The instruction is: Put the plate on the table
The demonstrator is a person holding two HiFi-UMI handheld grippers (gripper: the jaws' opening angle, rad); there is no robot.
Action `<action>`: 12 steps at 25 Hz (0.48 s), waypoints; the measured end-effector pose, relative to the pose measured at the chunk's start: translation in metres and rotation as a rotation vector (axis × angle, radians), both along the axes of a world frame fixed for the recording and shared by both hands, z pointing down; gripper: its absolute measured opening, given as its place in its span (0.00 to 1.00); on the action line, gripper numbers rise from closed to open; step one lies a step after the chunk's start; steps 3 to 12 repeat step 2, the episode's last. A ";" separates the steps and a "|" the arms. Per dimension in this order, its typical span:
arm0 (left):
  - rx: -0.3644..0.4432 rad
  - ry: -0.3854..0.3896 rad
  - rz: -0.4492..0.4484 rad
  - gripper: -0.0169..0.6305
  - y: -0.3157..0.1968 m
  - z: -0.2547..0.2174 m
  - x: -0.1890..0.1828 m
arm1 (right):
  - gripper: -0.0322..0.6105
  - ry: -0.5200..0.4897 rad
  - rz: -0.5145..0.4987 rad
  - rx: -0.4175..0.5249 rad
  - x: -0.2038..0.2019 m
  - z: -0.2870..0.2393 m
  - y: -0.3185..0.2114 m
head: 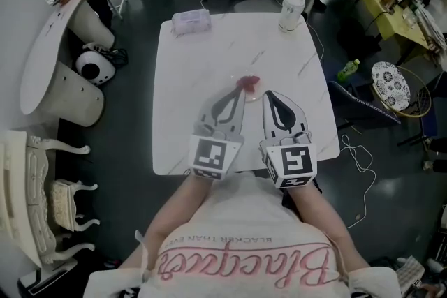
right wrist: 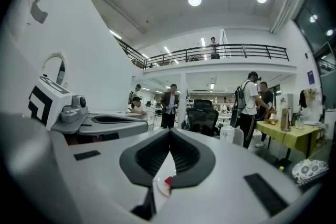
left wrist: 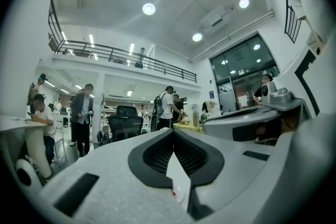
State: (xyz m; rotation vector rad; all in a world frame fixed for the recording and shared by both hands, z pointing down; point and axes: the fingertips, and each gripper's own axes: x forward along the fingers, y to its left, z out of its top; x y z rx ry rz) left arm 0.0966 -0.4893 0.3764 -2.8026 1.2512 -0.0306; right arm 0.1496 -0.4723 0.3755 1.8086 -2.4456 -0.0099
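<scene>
White table (head: 188, 101) bears the plate (head: 250, 86), flat, face up.

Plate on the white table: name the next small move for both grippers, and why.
Probably draw both grippers back, away from the plate. It seems to lie flat on the table, between the tips of the left gripper and the right gripper, and both pairs of jaws stand together, so nothing looks left to set down.

Glossy marbled table (head: 202, 73) (plate (head: 250, 86) of clear glass)
</scene>
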 end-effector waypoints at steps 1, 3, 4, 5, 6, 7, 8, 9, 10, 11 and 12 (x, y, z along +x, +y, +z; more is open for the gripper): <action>-0.001 0.001 -0.002 0.03 0.001 0.000 -0.001 | 0.06 -0.001 0.000 -0.004 -0.001 0.001 0.000; -0.002 0.002 -0.003 0.03 0.001 0.000 -0.002 | 0.06 -0.003 0.000 -0.008 -0.001 0.002 0.000; -0.002 0.002 -0.003 0.03 0.001 0.000 -0.002 | 0.06 -0.003 0.000 -0.008 -0.001 0.002 0.000; -0.002 0.002 -0.003 0.03 0.001 0.000 -0.002 | 0.06 -0.003 0.000 -0.008 -0.001 0.002 0.000; -0.002 0.002 -0.003 0.03 0.001 0.000 -0.002 | 0.06 -0.003 0.000 -0.008 -0.001 0.002 0.000; -0.002 0.002 -0.003 0.03 0.001 0.000 -0.002 | 0.06 -0.003 0.000 -0.008 -0.001 0.002 0.000; -0.002 0.002 -0.003 0.03 0.001 0.000 -0.002 | 0.06 -0.003 0.000 -0.008 -0.001 0.002 0.000; -0.002 0.002 -0.003 0.03 0.001 0.000 -0.002 | 0.06 -0.003 0.000 -0.008 -0.001 0.002 0.000; -0.002 0.002 -0.003 0.03 0.001 0.000 -0.002 | 0.06 -0.003 0.000 -0.008 -0.001 0.002 0.000; -0.002 0.002 -0.003 0.03 0.001 0.000 -0.002 | 0.06 -0.003 0.000 -0.008 -0.001 0.002 0.000; -0.002 0.002 -0.003 0.03 0.001 0.000 -0.002 | 0.06 -0.003 0.000 -0.008 -0.001 0.002 0.000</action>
